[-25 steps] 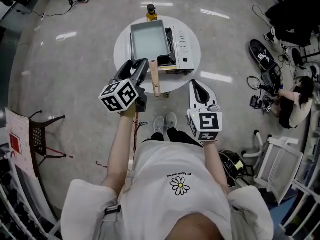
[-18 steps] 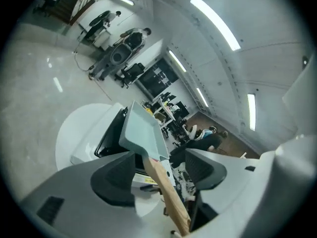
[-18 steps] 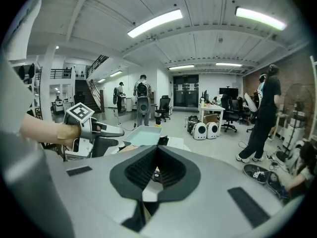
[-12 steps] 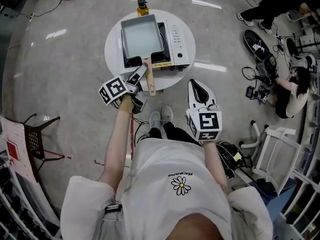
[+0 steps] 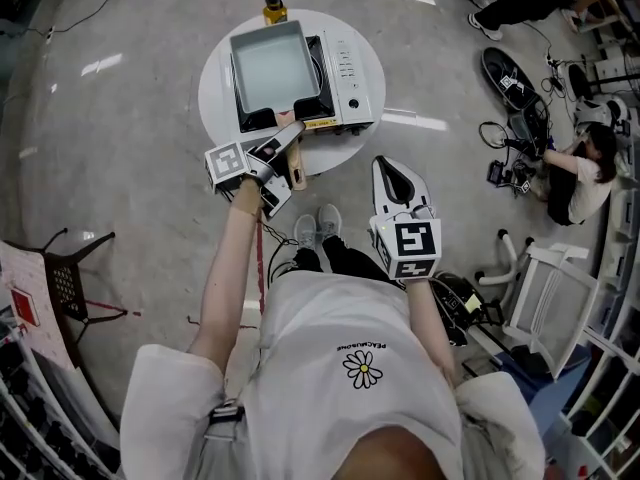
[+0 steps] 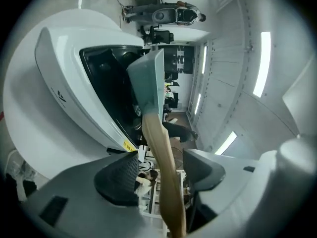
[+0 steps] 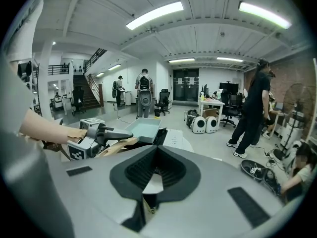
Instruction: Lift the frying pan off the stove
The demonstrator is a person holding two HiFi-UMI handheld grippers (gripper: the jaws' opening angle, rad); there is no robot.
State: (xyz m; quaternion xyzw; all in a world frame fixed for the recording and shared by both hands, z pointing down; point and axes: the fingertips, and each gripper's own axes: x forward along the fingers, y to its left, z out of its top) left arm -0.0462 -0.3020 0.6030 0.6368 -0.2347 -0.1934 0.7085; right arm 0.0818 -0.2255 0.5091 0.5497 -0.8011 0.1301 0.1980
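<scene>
A rectangular pale-blue frying pan (image 5: 268, 66) sits on a white portable stove (image 5: 352, 78) on a round white table (image 5: 213, 93). Its wooden handle (image 5: 297, 174) points toward me. My left gripper (image 5: 290, 140) is at the table's near edge, rolled on its side. In the left gripper view the handle (image 6: 161, 152) runs between the two jaws of that gripper (image 6: 162, 165); they have just been closing slightly, and the pads do not press on it. My right gripper (image 5: 398, 176) hangs shut and empty, to the right of the table. In the right gripper view it (image 7: 155, 155) points at the pan (image 7: 143, 128).
A yellow bottle (image 5: 273, 6) stands at the table's far edge. A person sits on the floor at the right (image 5: 590, 183) among gear and shoes. A white chair (image 5: 545, 308) is at my right, a dark chair (image 5: 75, 278) at my left. People stand farther off (image 7: 255, 113).
My left gripper has dropped and rolled onto its side, moving in over the wooden handle, which now lies between its jaws. The right gripper has hardly moved.
</scene>
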